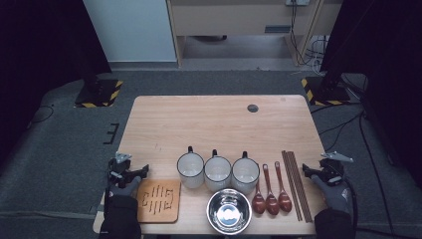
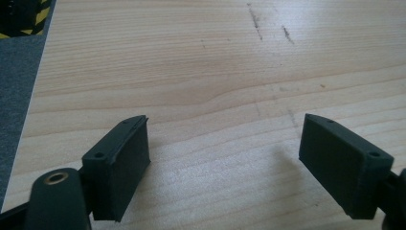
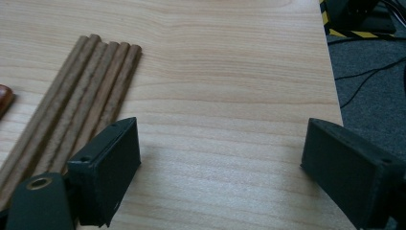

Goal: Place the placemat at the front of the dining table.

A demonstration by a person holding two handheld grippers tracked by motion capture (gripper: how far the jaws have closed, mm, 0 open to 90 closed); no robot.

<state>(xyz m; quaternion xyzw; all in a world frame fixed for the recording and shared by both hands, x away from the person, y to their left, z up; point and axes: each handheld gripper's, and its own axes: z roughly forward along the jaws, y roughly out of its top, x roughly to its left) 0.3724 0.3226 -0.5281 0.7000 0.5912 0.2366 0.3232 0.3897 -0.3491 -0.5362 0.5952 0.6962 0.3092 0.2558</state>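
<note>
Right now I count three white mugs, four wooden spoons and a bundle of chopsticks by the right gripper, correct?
Not quite: the high view shows three wooden spoons, not four. The three white mugs and the chopsticks beside the right gripper are as you say.

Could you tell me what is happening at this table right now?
A person holds the left gripper and the right gripper at the table's two near corners, both open and empty. Nothing is being handled yet. Three mugs, a steel bowl, three spoons, chopsticks and a wooden trivet lie lined up between them.
</note>
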